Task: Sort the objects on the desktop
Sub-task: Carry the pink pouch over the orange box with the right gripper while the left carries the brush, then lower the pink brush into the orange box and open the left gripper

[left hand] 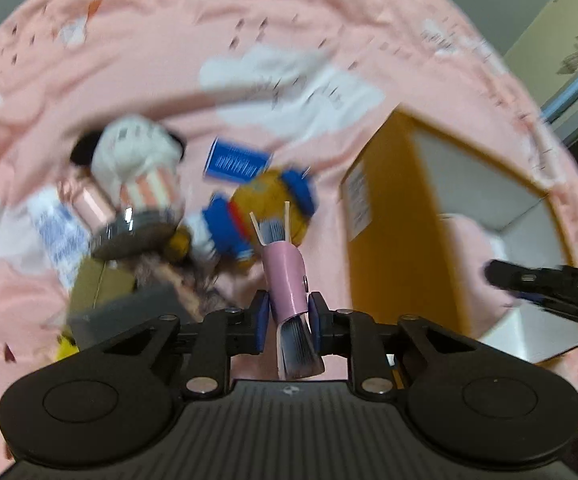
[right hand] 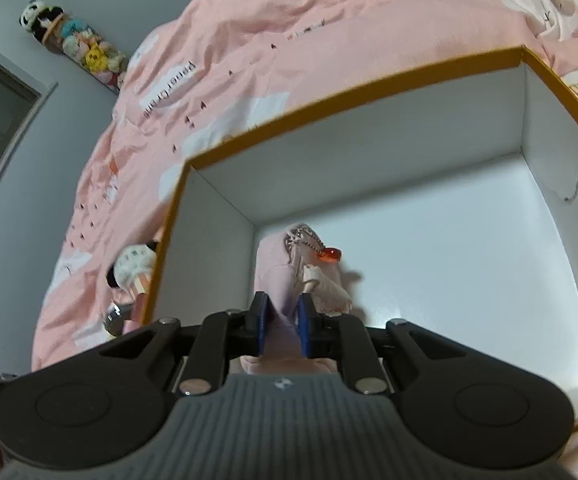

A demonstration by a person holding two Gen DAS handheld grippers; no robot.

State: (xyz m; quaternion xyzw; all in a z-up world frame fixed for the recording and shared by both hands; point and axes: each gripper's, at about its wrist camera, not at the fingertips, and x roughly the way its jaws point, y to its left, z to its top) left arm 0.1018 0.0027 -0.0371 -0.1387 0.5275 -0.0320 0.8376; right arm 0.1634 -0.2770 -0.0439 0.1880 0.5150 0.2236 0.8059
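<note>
On the bed: pink cloud-printed sheet (left hand: pixel 137 80) under everything, blurred in the left wrist view.
Left gripper (left hand: pixel 287 322): blue pads closed onto a pink tube-shaped object with a dark bristly end (left hand: pixel 287 280), which stands up between them above the pile.
Pile: yellow-and-blue plush toy (left hand: pixel 273 208), small blue printed card (left hand: pixel 236 160), white-and-pink striped round container (left hand: pixel 141 168), all close together left of the box.
Box: yellow-sided cardboard box with white inside (right hand: pixel 429 184), open-topped, resting on the sheet.
Right gripper (right hand: pixel 283 326): jaws nearly together, pinching a pale pink plush item with a bead chain and an orange charm (right hand: pixel 309 268), down inside the box near its left wall.
</note>
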